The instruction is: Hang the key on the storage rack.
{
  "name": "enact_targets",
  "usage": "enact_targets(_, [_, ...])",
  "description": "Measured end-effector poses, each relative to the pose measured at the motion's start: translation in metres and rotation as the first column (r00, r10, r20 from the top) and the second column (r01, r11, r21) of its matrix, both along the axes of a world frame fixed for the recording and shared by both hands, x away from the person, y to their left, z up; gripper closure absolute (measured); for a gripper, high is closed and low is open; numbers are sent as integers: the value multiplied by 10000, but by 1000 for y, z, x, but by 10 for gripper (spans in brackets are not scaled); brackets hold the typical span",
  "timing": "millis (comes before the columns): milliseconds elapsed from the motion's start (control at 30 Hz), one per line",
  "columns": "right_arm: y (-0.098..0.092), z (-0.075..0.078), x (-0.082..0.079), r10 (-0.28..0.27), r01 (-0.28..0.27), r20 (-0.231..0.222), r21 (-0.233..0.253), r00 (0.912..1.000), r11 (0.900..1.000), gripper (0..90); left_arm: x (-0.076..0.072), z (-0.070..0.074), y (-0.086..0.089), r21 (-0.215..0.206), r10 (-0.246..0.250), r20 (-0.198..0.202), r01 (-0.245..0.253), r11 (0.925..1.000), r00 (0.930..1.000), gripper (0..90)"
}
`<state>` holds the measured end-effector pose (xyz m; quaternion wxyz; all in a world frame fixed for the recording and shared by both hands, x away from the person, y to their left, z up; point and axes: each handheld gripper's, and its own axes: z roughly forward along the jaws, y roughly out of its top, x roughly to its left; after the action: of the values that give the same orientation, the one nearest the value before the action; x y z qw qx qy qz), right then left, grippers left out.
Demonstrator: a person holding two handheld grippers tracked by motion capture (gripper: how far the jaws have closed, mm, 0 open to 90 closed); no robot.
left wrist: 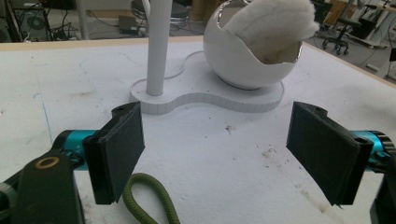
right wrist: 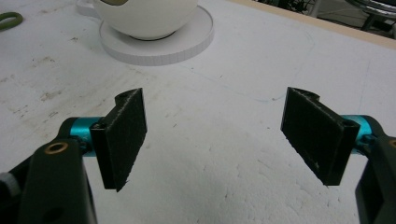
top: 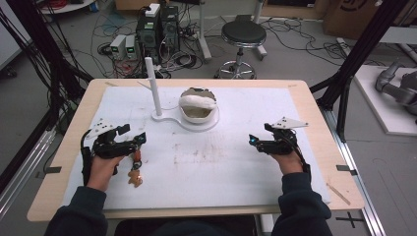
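On the white foam mat [top: 236, 167] covering the table, both grippers rest low, one to each side, with nothing between their jaws. The left gripper [top: 140, 139] stands with its jaws spread wide; in the left gripper view the two black pads [left wrist: 122, 149] are well apart and the mat shows bare between them. The right gripper [top: 253, 140] is likewise spread wide and empty, its pads [right wrist: 125, 135] apart over bare mat.

The object in hand appears to be the small charm [top: 135, 177] with its green cord loop [left wrist: 149, 198]. It lies on the mat just beside the left gripper, at the near left, with the loop running under the tip of the near jaw in the left gripper view. Whether jaw and cord touch cannot be told.

At the far centre stands a white stand [top: 169, 119] carrying an upright post [top: 153, 86] and an egg-shaped bowl [top: 198, 112] with a fluffy pad [left wrist: 271, 25] inside. The post suggests a hanging point for the loop; the wide left jaws, judged from their placing, suit a pick-up of the cord.
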<state>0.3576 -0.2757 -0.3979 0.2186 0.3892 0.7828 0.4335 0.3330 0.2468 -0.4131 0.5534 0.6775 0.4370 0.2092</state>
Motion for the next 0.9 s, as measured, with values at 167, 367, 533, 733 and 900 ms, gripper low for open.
enact_targets(167, [-1, -1, 1, -89, 90, -95, 83, 9999, 9999, 227, 2, -2, 1, -53, 12, -112, -13, 10000, 9999, 188])
enact_targets(367, [0, -3, 1, -96, 97, -184, 77, 9998, 9999, 227, 0, -2, 3, -86, 39, -247, -42, 10000, 9997, 190])
enact_targets(533, [0, -5, 0, -53, 52, -170, -32, 9998, 10000, 230, 0, -4, 5, -136, 127, -624, -136, 9998, 9980, 190])
enact_targets(733, [3, -6, 0, 61, -63, -155, -105, 9999, 9999, 235, -2, -6, 5, 306, 353, -1117, -321, 9990, 9931, 190])
enact_targets(900, [3, -7, 1, 153, -156, -167, -161, 9997, 9997, 237, -4, -10, 1, 1215, 527, -1743, -316, 9921, 9833, 216])
